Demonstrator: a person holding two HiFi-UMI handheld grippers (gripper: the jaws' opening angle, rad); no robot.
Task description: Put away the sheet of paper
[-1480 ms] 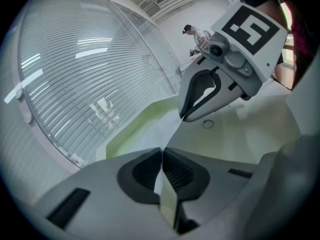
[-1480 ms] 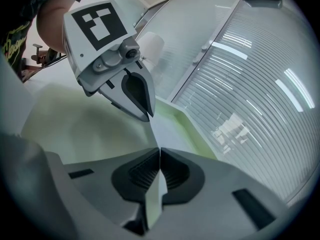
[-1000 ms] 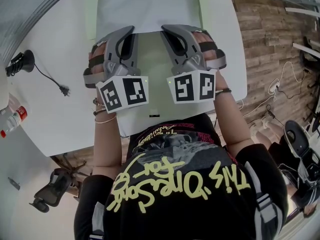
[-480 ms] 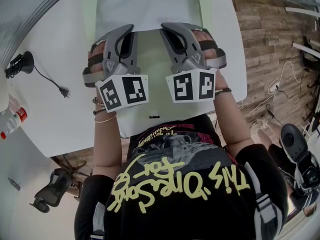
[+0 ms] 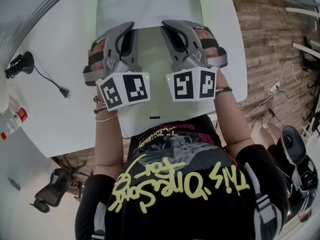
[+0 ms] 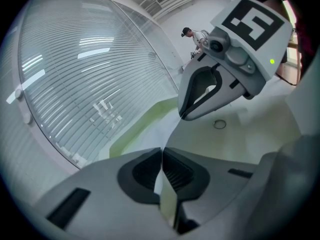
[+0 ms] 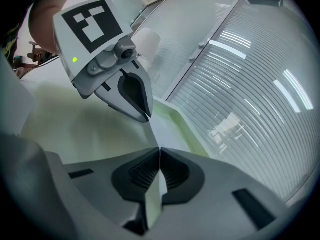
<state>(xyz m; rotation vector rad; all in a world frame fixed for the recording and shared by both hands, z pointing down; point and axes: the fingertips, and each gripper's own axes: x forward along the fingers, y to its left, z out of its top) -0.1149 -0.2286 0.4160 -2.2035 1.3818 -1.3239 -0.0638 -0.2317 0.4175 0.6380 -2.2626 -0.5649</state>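
On the white worktop, the left tongs are closed tight on the near edge of the sheet of paper. The sheet stretches away to the far side over a pale green tray. Just right of them, the right tongs pinch the same near edge, also fully closed on it.

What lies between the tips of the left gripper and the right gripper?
Only the sheet of paper. The left gripper and right gripper are both shut on it, and it runs between them; both gripper views show this.
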